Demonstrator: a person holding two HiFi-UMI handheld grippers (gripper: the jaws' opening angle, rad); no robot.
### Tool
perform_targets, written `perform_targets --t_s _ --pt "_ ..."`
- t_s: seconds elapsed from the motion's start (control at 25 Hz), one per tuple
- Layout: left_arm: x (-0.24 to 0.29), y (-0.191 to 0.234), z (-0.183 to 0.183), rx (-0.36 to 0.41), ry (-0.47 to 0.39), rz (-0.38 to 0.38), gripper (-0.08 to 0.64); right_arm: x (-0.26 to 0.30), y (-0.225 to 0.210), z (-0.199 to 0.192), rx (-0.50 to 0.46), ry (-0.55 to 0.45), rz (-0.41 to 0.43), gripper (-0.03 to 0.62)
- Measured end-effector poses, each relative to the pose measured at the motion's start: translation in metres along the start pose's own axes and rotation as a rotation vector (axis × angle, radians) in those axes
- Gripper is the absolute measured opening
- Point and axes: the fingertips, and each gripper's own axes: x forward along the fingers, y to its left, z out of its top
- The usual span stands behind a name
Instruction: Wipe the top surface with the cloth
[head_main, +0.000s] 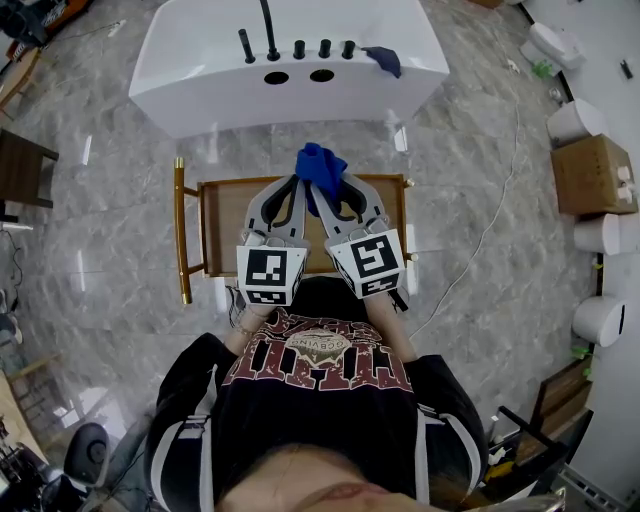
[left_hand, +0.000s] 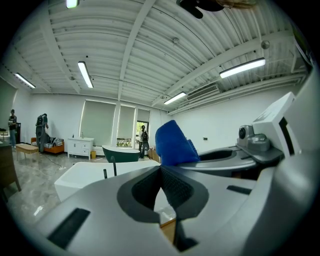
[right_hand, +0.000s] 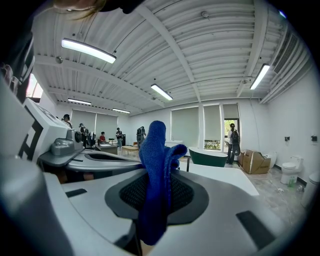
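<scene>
Head view, looking steeply down: a person holds the left gripper (head_main: 292, 182) and right gripper (head_main: 336, 182) side by side, tips nearly touching, over a wooden table (head_main: 225, 215) with a gold frame (head_main: 180, 232); a blue cloth (head_main: 320, 162) bunches at the tips, above the table's far edge; beyond stands a white bathtub (head_main: 200, 75) with black fittings (head_main: 297, 48) and a second blue cloth (head_main: 383, 58) on its rim. Right gripper view: the right gripper (right_hand: 155, 200) has its jaws clamped on the cloth (right_hand: 156, 165), which runs between the pads and stands upright past them. Left gripper view: the left gripper (left_hand: 161, 170) has its jaws pressed together; the cloth (left_hand: 172, 142) rises just beyond their tips; whether they nip its edge cannot be told.
</scene>
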Motion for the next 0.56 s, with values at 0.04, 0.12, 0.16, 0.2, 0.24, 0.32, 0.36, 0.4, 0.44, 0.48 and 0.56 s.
perform_targets --t_s 0.04,0.12,0.16,0.2,0.24,0.32,0.36,0.4,0.44,0.48,0.56 --pt "0.0004 -0.0002 0.0004 0.001 0.001 0.001 0.049 0.0000 -0.0006 0.0001 0.000 0.002 0.000 0.095" --pt "0.0021 -0.0010 0.0006 0.000 0.002 0.000 0.049 0.0004 -0.0025 -0.0004 0.000 0.005 0.001 0.095" --pt "0.0029 -0.0014 0.0000 -0.001 0.003 0.000 0.049 0.0005 -0.0033 -0.0010 0.000 0.006 0.001 0.095" --pt "0.0034 -0.0016 -0.0008 -0.002 0.005 0.001 0.049 0.0007 -0.0038 -0.0017 0.001 0.008 0.002 0.095" --pt "0.0038 -0.0016 -0.0015 -0.003 0.006 0.001 0.049 0.0011 -0.0039 -0.0024 0.001 0.009 0.003 0.095" --pt "0.0040 -0.0005 -0.0023 -0.008 0.007 0.001 0.049 0.0021 -0.0034 -0.0030 0.001 0.012 0.005 0.095" --pt "0.0040 0.0004 -0.0023 -0.010 0.007 0.002 0.049 0.0028 -0.0029 -0.0027 0.001 0.012 0.006 0.095" --pt "0.0040 0.0013 -0.0021 -0.012 0.007 0.002 0.049 0.0034 -0.0025 -0.0024 0.001 0.013 0.007 0.095" --pt "0.0041 0.0021 -0.0019 -0.012 0.007 0.003 0.049 0.0041 -0.0023 -0.0022 0.001 0.014 0.007 0.095" --pt "0.0043 0.0027 -0.0020 -0.012 0.009 0.003 0.049 0.0046 -0.0022 -0.0021 0.000 0.014 0.008 0.095" --pt "0.0046 0.0035 -0.0023 -0.012 0.011 0.004 0.048 0.0054 -0.0021 -0.0021 0.000 0.017 0.008 0.095"
